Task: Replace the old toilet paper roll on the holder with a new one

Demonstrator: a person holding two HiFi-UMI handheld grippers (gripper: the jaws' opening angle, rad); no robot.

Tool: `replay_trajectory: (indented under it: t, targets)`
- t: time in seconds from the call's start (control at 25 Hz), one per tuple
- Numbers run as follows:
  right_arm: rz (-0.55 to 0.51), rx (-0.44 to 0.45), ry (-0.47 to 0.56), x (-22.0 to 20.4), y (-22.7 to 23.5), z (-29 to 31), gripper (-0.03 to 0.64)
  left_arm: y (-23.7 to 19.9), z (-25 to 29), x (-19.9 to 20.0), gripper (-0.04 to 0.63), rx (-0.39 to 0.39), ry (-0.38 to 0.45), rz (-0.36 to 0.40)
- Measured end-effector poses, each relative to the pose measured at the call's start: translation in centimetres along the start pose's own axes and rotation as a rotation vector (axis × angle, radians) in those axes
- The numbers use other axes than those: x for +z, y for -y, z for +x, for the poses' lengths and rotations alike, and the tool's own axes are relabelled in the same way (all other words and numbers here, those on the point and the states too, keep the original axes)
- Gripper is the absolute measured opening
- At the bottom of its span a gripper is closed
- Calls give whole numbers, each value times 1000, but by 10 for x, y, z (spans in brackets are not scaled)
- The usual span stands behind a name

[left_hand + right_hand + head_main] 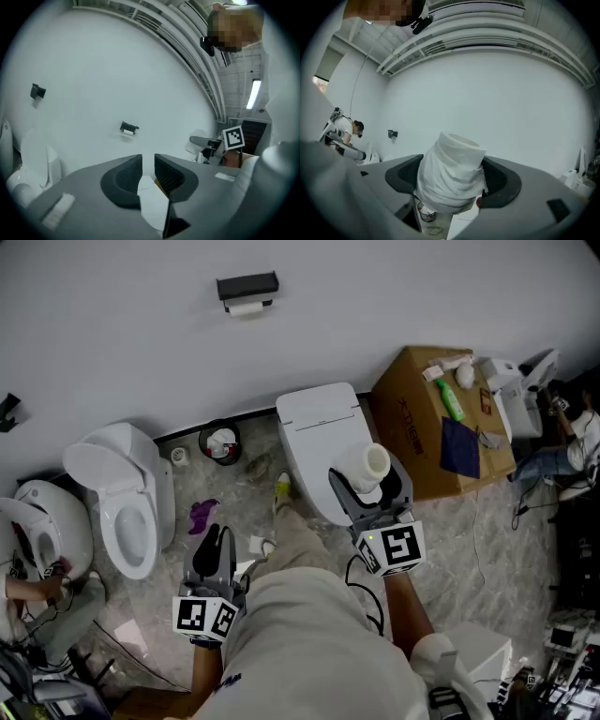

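The plain white wall fills the far side of the room, and below it on the grey marbled floor stand a closed white toilet, an open white toilet to its left and a brown cardboard box to its right. The right gripper grasps the new white toilet paper roll by its sides, its jaws spread wide around the soft, loosely wrapped body with the core end facing away from the person. The left gripper hangs lower and nearer, to the left, jaws drawn almost together with a narrow gap and nothing between the pads. The black wall-mounted holder sits far off on the wall, well apart from both grippers, with the thin old white roll still under it. The step in hand looks like the approach, so the free left gripper should probably lead: open wider before it reaches the holder and take the old roll off sideways. The right gripper would do well to stay back and keep its squeeze light, since a crushed core may not slide on. The small round black bin between the toilets seems a handy drop for the old roll.
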State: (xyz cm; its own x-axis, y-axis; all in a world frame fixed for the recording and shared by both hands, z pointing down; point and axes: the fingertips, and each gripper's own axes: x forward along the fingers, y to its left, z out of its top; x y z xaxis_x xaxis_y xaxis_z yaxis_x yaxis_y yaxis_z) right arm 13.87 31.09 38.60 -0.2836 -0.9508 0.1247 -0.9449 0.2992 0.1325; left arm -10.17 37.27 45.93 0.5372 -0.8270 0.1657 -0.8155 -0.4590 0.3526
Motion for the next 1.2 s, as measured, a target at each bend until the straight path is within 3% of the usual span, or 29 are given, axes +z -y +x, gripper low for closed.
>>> replay_trajectory:
  t: [0.2,0.28,0.48,0.64,0.84,1.0,1.08,1.2]
  targets:
    - [29,42,-8,-10,-5,3,368,20,-14,-24,60,2,-34,11]
    - [37,47,-5,-10,-3,3,368,19,-19,-22,49,25,-11,2]
    - [53,50,6,-8,1,4,368,7,-34,-21,40,83,71,-101]
    - [54,54,2,-11,4,4,368,10,-36,-20,40,78,110,-109]
    - [58,62,-3,-13,8,1,370,3,-39,-29,40,151,101,-132]
    - [71,63,-23,-17,18,4,370,-7,-30,-45,2,234,21,-145]
    - [77,59,-32,-20,21,11,370,-12,-22,-47,2,241,0,-152]
    - [87,64,-43,-26,17,16,370,-6,-23,-39,2,203,35,-134]
